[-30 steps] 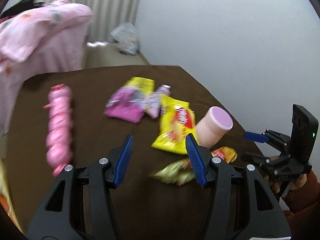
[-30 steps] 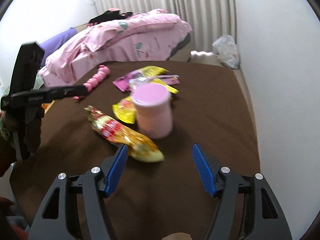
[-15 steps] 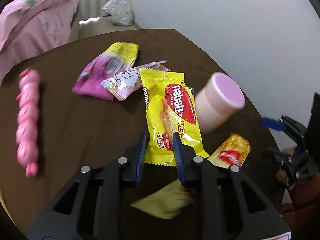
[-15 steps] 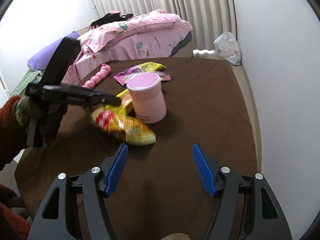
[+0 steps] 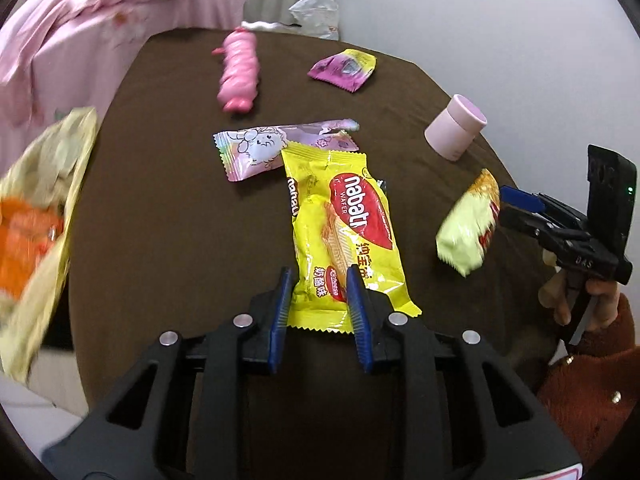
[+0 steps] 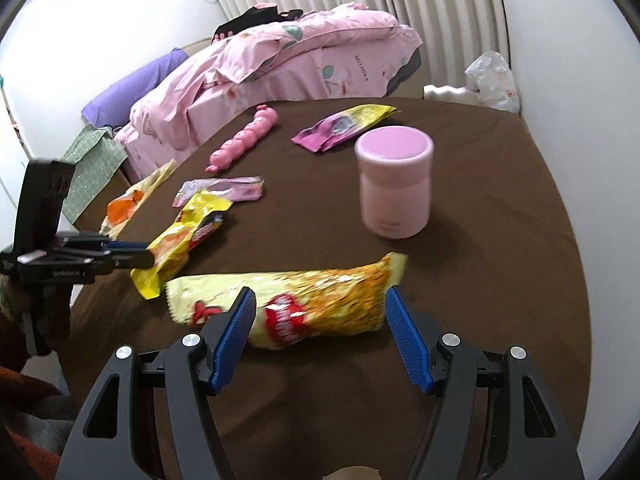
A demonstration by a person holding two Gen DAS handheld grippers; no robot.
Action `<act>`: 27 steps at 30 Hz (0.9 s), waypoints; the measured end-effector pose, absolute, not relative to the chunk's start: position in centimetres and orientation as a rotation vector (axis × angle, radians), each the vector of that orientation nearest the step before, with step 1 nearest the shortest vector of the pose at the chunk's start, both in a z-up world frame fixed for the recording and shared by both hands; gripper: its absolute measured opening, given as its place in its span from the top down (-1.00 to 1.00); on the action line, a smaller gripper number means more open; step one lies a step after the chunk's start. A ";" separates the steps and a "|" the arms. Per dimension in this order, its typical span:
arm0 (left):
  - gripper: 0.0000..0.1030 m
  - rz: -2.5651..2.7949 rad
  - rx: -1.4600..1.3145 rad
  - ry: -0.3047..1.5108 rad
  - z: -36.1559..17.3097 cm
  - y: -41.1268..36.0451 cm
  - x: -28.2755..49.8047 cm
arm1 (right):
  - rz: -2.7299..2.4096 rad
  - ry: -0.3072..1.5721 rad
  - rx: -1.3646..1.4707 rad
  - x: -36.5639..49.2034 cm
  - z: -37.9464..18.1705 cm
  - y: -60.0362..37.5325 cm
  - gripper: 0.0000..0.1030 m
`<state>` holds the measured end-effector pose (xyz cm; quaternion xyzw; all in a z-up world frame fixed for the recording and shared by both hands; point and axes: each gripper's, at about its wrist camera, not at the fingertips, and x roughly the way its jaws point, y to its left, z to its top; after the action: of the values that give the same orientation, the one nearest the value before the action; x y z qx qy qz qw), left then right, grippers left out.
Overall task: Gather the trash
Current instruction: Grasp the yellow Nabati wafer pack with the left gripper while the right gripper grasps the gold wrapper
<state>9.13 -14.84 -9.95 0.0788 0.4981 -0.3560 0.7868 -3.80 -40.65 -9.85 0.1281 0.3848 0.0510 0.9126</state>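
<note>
My left gripper (image 5: 320, 296) is shut on the near end of a yellow nabati wafer wrapper (image 5: 344, 224) and holds it over the brown table (image 5: 160, 216); it also shows in the right wrist view (image 6: 184, 240). My right gripper (image 6: 320, 320) is open, its blue pads on either side of a yellow-orange snack bag (image 6: 304, 304) lying on the table; the bag also shows in the left wrist view (image 5: 468, 228). A pink-white wrapper (image 5: 276, 148) and a purple-yellow wrapper (image 5: 344, 68) lie farther back.
A pink lidded cup (image 6: 394, 188) stands behind the snack bag. A pink twisted toy (image 5: 240, 74) lies at the far side. A yellow-orange bag (image 5: 36, 216) hangs at the table's left edge. A bed with pink bedding (image 6: 280, 60) is beyond.
My left gripper has pulled the nabati wrapper back towards the table's left side. My right gripper has moved forward to straddle the snack bag.
</note>
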 end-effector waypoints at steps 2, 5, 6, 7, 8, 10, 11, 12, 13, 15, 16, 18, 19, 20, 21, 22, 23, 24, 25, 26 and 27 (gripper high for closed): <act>0.48 -0.774 0.158 1.081 -9.6 -13.7 7.7 | 0.107 0.804 0.298 -4.2 -9.9 -40.5 -0.23; 0.48 -0.746 0.169 1.055 -9.0 -12.8 6.6 | 0.123 0.837 0.352 -4.6 -10.5 -40.3 -0.23; 0.48 -0.730 0.171 1.041 -8.9 -12.6 6.4 | 0.116 0.843 0.356 -4.8 -10.7 -40.3 -0.23; 0.48 -0.717 0.165 1.030 -8.7 -12.4 6.3 | 0.099 0.854 0.361 -5.0 -11.0 -40.3 -0.23; 0.46 -0.711 0.157 1.023 -8.5 -12.3 6.3 | 0.087 0.865 0.371 -5.1 -11.3 -40.3 -0.23; 0.45 -0.721 0.121 1.011 -8.2 -12.4 6.5 | 0.078 0.872 0.403 -5.4 -11.6 -40.4 -0.24; 0.41 -0.732 0.103 0.998 -7.8 -12.3 6.4 | 0.078 0.873 0.407 -5.5 -11.6 -40.4 -0.23; 0.36 -0.734 0.097 0.988 -7.6 -12.4 6.6 | 0.078 0.875 0.407 -5.5 -11.7 -40.4 -0.24; 0.33 -0.730 0.095 0.977 -7.3 -12.4 6.7 | 0.076 0.880 0.393 -5.5 -11.7 -40.1 -0.24; 0.32 -0.716 0.100 0.966 -6.9 -12.7 7.0 | 0.072 0.887 0.367 -5.4 -11.7 -39.9 -0.24; 0.32 -0.712 0.104 0.962 -6.8 -13.0 7.3 | 0.065 0.893 0.341 -5.4 -11.6 -39.6 -0.24; 0.31 -0.704 0.112 0.956 -6.7 -13.4 7.6 | 0.048 0.902 0.301 -5.3 -11.7 -39.2 -0.24; 0.31 -0.700 0.116 0.951 -6.6 -13.7 7.8 | 0.035 0.902 0.281 -5.5 -11.7 -38.9 -0.25; 0.31 -0.702 0.118 0.948 -6.6 -13.9 8.0 | 0.023 0.900 0.257 -5.6 -11.8 -38.6 -0.25; 0.31 -0.713 0.123 0.941 -6.5 -14.2 8.3 | 0.018 0.901 0.239 -5.6 -11.8 -38.4 -0.25; 0.31 -0.728 0.132 0.930 -6.5 -14.5 8.6 | 0.012 0.907 0.197 -5.5 -11.8 -38.0 -0.25; 0.31 -0.741 0.139 0.923 -6.5 -14.7 8.9 | 0.009 0.916 0.152 -5.5 -11.8 -37.6 -0.24; 0.30 -0.754 0.144 0.929 -6.6 -15.0 9.6 | 0.005 0.921 0.122 -5.4 -11.8 -37.3 -0.24; 0.27 -0.762 0.148 0.954 -7.0 -15.3 10.4 | -0.003 0.925 0.092 -5.4 -11.8 -37.0 -0.24; 0.26 -0.762 0.148 0.981 -7.5 -15.5 11.1 | -0.010 0.929 0.076 -5.3 -11.7 -36.9 -0.24; 0.26 -0.758 0.143 1.008 -8.0 -15.8 11.9 | -0.008 0.932 0.074 -5.3 -11.7 -36.9 -0.24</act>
<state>11.86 -15.78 -7.97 0.0667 0.4708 -0.3539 0.8054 -5.30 -36.85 -11.71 0.0357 0.4490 -0.0039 0.8928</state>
